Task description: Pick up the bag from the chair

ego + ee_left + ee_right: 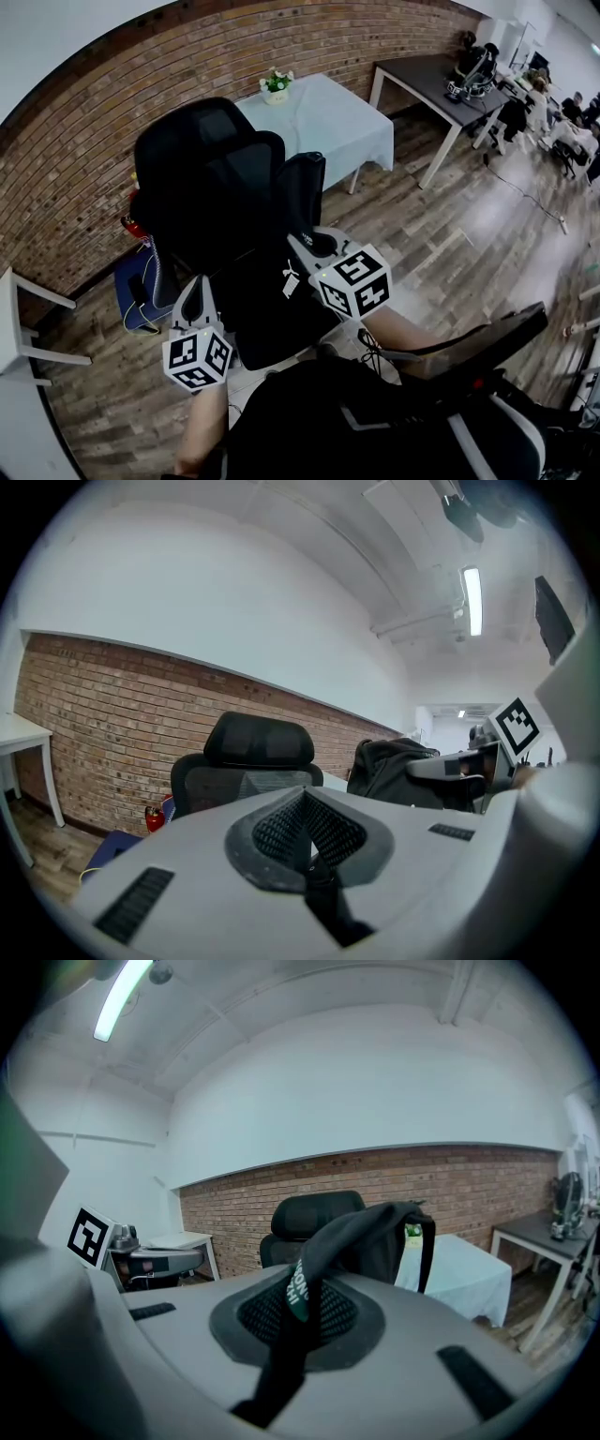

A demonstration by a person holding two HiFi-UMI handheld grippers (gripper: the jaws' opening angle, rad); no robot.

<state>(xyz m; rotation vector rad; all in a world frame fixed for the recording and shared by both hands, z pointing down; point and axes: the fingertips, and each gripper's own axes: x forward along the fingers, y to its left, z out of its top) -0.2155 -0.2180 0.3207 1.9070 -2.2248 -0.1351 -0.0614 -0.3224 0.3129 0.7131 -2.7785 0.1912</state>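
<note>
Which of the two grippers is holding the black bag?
The right gripper: its jaws are shut on the black strap of the bag. The left gripper is shut too, but with nothing between its jaws.

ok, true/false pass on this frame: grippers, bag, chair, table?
1. The right gripper has its jaws shut on the bag's strap. True.
2. The left gripper grips the bag too. False: its jaws are together on nothing, apart from the bag.
3. The bag lies on the floor. False: it is up at the black chair, held by its strap.
4. A flower pot stands on the cloth-covered table. True.
</note>
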